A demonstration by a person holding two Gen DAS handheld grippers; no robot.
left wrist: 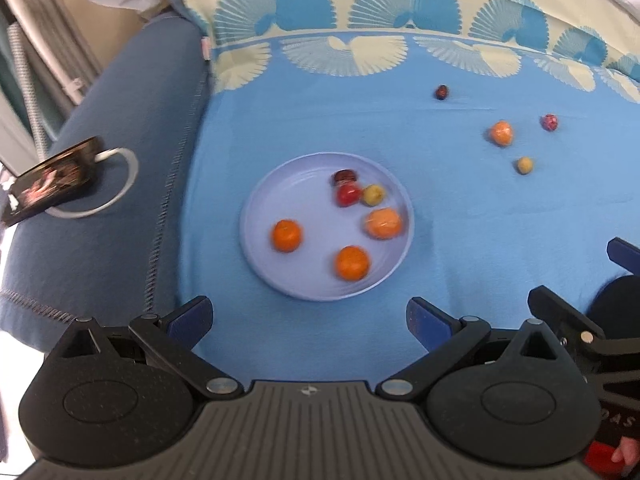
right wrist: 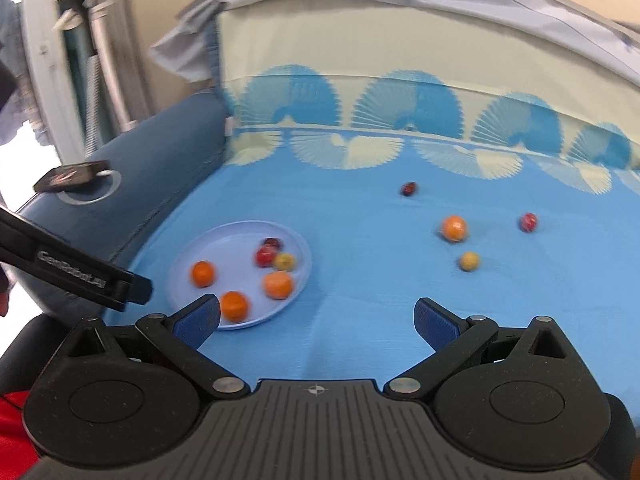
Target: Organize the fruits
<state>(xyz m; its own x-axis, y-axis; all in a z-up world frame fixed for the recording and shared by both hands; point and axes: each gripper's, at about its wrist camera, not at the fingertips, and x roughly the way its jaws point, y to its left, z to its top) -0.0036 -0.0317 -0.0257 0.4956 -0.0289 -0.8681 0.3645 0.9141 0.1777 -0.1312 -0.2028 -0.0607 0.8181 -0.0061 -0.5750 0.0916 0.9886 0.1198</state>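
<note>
Both the left gripper (left wrist: 308, 322) and right gripper (right wrist: 316, 320) were spread, holding nothing; six fruits sat in the plate (left wrist: 264, 216) mid-frame, with a loose orange (left wrist: 501, 133) among four fruits upper right

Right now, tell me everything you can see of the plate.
The plate is round, pale lavender-blue, with a low raised rim and faint rings on its floor; it looks like plastic. It lies flat on the blue blanket, left of the loose fruits. Six fruits rest in it: three oranges, a red one, a yellowish one and a dark one, the last three clustered at the far side. Neither gripper touches it; in the right wrist view one finger overlaps its near rim.
</note>
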